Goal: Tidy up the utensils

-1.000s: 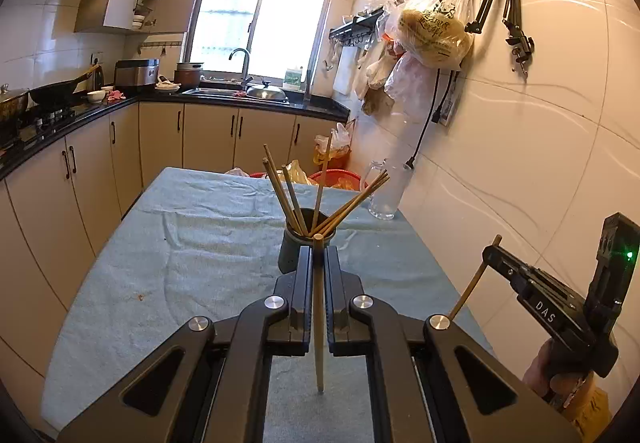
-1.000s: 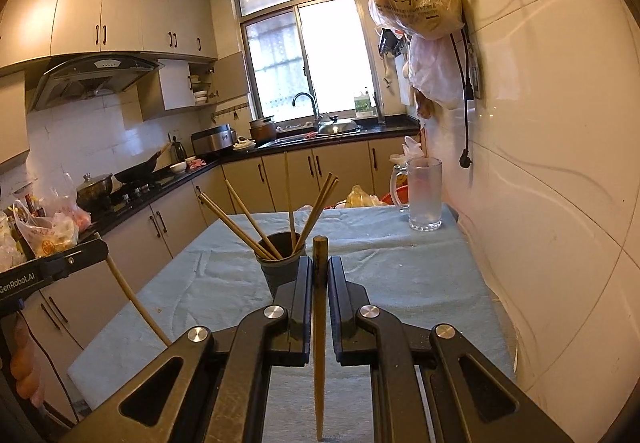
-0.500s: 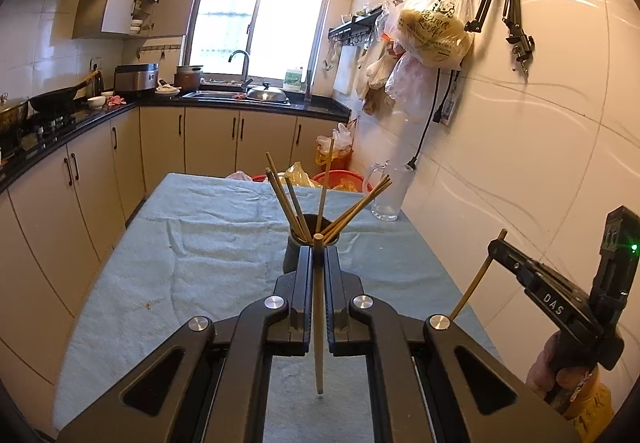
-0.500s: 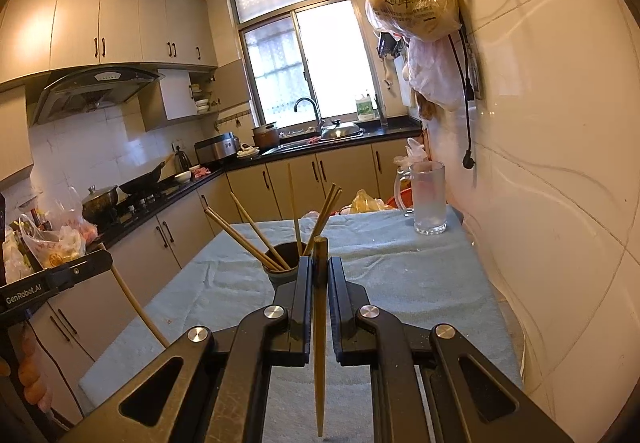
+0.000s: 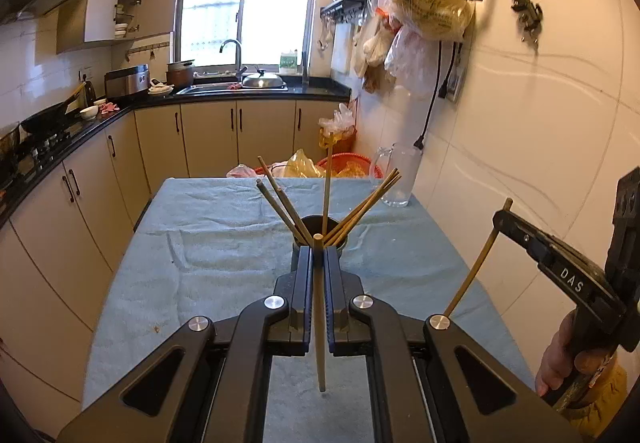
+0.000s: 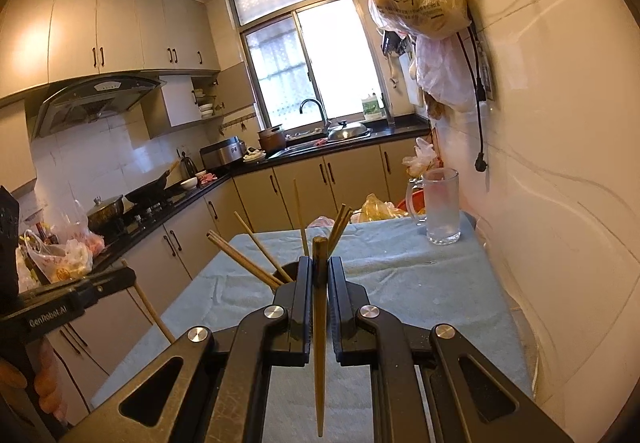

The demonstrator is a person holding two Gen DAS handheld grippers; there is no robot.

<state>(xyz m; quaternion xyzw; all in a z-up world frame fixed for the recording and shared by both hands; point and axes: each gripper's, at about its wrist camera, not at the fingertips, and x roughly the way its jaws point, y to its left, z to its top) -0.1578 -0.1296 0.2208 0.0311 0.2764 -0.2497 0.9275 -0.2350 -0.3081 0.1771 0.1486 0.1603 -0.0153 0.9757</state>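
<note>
Clamping one chopstick [image 5: 319, 315] each — both grippers' fingers [image 5: 306, 283] closed, before the holder [image 5: 320, 229].

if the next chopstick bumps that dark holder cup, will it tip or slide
The dark holder cup probably tips: it looks narrow, and its chopsticks splay well beyond its rim. The towel beneath likely grips, so sliding seems unlikely.

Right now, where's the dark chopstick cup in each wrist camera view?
Left wrist: the dark cup stands centre frame on the blue cloth, just past the left gripper, which clamps a chopstick.
Right wrist: only the cup's rim shows, left of centre, behind the right gripper.
Shared landmark: the glass mug by the right wall.
</note>
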